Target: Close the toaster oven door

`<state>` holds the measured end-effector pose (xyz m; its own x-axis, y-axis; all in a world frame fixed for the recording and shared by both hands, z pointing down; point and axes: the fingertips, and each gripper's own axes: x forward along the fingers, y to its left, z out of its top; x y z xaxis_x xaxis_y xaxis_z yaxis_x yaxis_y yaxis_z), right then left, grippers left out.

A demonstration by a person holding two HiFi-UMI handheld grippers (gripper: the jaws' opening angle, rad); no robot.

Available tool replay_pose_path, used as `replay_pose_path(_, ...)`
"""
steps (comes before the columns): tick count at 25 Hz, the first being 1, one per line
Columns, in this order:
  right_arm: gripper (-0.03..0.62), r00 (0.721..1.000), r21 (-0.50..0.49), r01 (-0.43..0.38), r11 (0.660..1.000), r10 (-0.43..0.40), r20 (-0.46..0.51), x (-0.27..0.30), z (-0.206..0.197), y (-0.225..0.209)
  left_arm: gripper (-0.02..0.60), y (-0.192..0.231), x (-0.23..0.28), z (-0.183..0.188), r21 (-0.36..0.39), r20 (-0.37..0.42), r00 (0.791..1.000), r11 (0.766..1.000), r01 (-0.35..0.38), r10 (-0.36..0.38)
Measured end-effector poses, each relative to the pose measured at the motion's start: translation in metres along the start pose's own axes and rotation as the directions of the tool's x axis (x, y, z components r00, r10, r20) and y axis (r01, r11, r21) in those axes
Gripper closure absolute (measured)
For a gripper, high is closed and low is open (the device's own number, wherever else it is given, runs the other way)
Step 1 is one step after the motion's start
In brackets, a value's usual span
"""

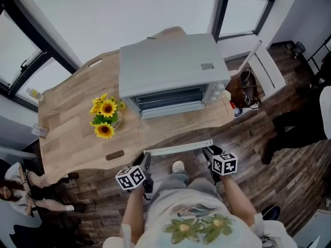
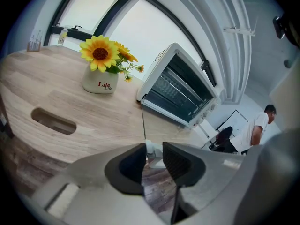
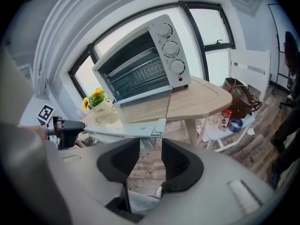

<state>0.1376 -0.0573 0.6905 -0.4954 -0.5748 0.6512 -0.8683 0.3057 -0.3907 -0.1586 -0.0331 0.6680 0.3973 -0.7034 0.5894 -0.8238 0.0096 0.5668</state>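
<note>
Both grippers are at the front edge of the door (image 1: 176, 130), which hangs fully open and level, sticking out past the table (image 1: 72, 118) toward the person. The left gripper (image 1: 146, 159) has its jaws closed on the left end of the white handle (image 1: 178, 148); in its own view the handle's end piece fills the gap between the pads (image 2: 136, 161). The right gripper (image 1: 209, 151) is at the handle's right end with its jaws apart. A handle post stands just at their tips, but neither pad seems to press on it.

The toaster oven (image 1: 170, 66) sits on the far side of the table, its racks in plain sight. I judge the task as barely begun: the handle is reached and gripped on one side, while the lift and swing of the door up to the oven's front are all still to do.

For writing, the white pot (image 2: 101, 83) of sunflowers (image 2: 101, 53) reads "Life" in red, with a smaller line beneath. A small label (image 1: 207, 66) on the oven's top is too small to read, and the knob markings are not legible either
</note>
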Motion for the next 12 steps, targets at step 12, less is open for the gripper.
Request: replay_pose_path(12,0.510,1.000,-0.026,0.016,1.000,-0.015,0.015,0.0008,0.0021,0.0051,0.459,0.0001,0.0000,0.0009,0.002,0.009,0.999,0.999,0.032,-0.032)
